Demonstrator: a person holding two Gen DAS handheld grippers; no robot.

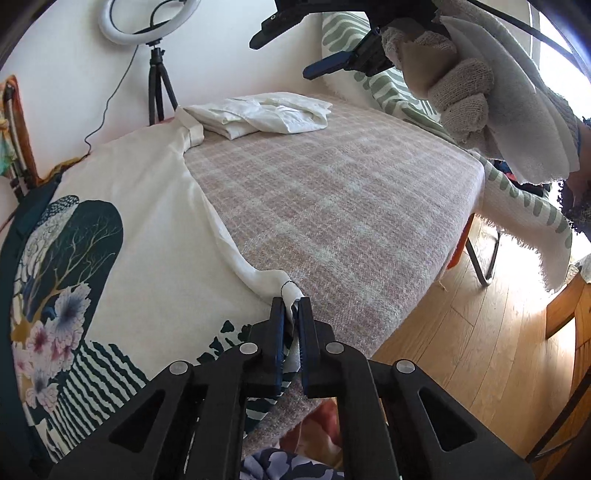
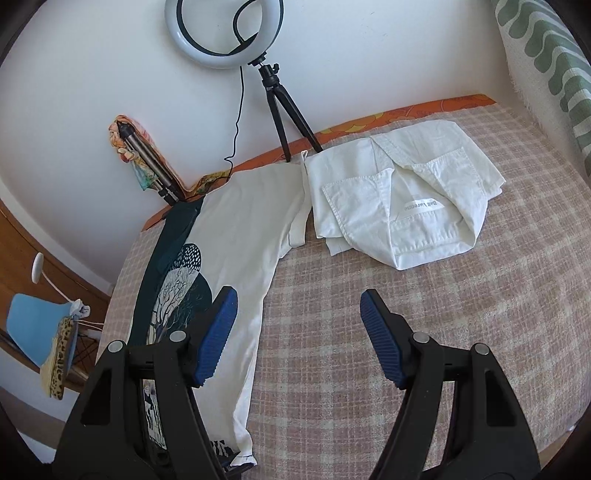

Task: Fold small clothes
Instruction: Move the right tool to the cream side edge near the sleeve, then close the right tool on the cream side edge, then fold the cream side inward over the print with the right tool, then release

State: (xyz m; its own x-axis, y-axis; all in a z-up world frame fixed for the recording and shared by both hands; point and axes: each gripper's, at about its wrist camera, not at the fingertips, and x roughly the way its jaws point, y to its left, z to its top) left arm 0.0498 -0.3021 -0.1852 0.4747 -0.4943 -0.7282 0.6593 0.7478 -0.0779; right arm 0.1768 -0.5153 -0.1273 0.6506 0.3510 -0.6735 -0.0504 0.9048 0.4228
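Observation:
A white T-shirt with a dark tree-and-flower print [image 1: 140, 221] lies spread on the pink checked blanket [image 1: 332, 206]. My left gripper [image 1: 291, 306] is shut on the shirt's near hem corner at the blanket's front edge. In the right wrist view the same T-shirt [image 2: 240, 236] lies at the left. My right gripper [image 2: 297, 302] is open and empty, held above the blanket [image 2: 369, 314], its left finger over the shirt's edge. It also shows in the left wrist view [image 1: 325, 48], high at the top. A folded white shirt [image 2: 399, 195] lies at the back; it also shows in the left wrist view [image 1: 266, 114].
A ring light on a black tripod [image 2: 225, 33] stands against the wall behind the blanket. A green-patterned throw [image 1: 517, 192] hangs at the right. Wooden floor [image 1: 480, 332] lies beyond the blanket's right edge. A blue chair [image 2: 33, 325] stands at the far left.

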